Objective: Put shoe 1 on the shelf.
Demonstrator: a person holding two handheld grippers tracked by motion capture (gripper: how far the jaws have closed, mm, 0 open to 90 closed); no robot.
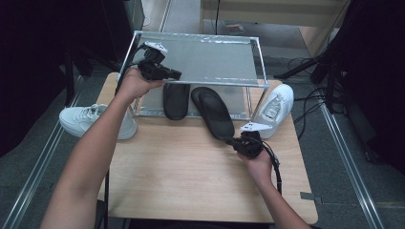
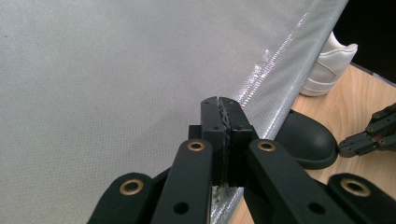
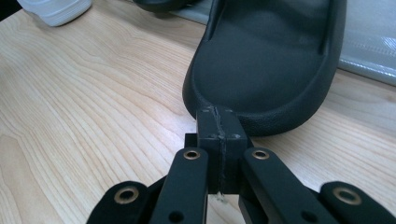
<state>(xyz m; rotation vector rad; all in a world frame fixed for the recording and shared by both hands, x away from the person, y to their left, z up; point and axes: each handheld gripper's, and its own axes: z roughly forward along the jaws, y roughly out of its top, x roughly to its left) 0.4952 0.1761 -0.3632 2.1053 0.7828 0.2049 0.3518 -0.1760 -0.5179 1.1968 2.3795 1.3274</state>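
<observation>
black slipper [image 3: 266, 70] lies on the desk [image 3: 93, 116] with its heel just in front of the right claw [image 3: 218, 122], whose jaws are pressed together on nothing, tips at the heel's rim. its toe end reaches under the metal shelf rack [image 1: 258, 62], beside a second black slipper [image 1: 175, 100]. the left claw [image 2: 223, 114] is closed and empty too, held over the rack's grey top sheet [image 2: 116, 70] near its front edge. one white sneaker [image 1: 276, 109] leans at the rack's right, another white sneaker [image 1: 93, 120] sits at the desk's left edge.
</observation>
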